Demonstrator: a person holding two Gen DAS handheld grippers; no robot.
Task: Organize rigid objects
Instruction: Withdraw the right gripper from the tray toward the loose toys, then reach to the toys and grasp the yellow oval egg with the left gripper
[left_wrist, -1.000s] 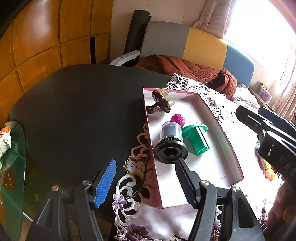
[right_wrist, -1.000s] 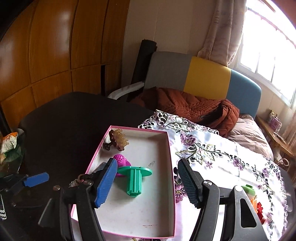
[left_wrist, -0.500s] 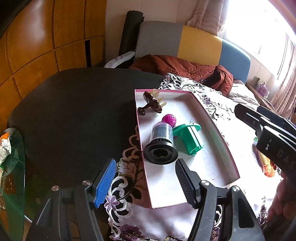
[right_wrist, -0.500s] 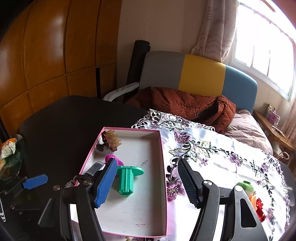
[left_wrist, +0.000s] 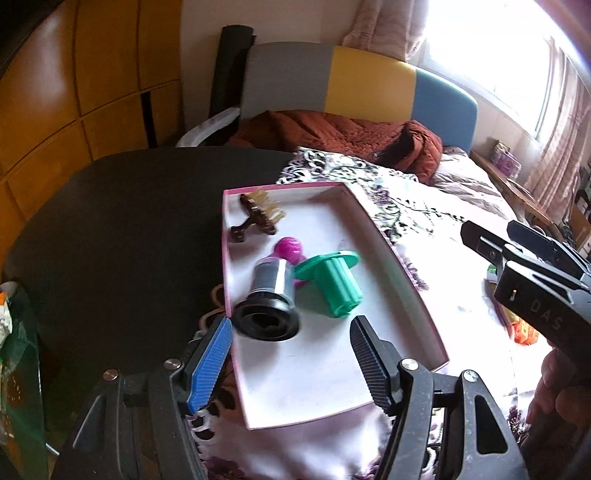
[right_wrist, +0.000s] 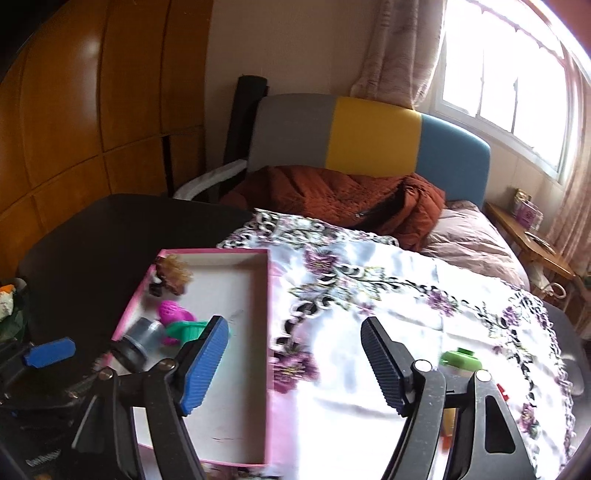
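Left wrist view: pink-edged tray (left_wrist: 402, 266) on a floral cloth (left_wrist: 436, 221), itself over a dark table (left_wrist: 122, 229). Tray contents, all toward its 9 o'clock wall: brown hair clip (left_wrist: 255, 218) at the far corner; magenta ball (left_wrist: 290, 249) nearer; grey cylinder with black flange (left_wrist: 271, 295) lying on its side, flange toward the camera; green flanged piece (left_wrist: 332, 278) touching the ball, at 3 o'clock of the cylinder. Rest of the tray floor is bare white.

Left gripper (left_wrist: 291, 362): jaws apart, nothing between them, hovering over the tray's near end; blue pad at 9 o'clock, black pad at 3 o'clock.

Right gripper (right_wrist: 295, 365): jaws spread, having just been opening further, nothing gripped; they straddle the tray's 3 o'clock wall and the cloth. In the left wrist view it shows as a black body at 3 o'clock, with a hand (left_wrist: 554, 395) below it.

Green-capped item (right_wrist: 460, 360) on the cloth at 4 o'clock, partly hidden by the right gripper's frame. Beyond the table: rust quilt (right_wrist: 332, 199) against a grey, yellow and blue headboard (right_wrist: 369, 136).
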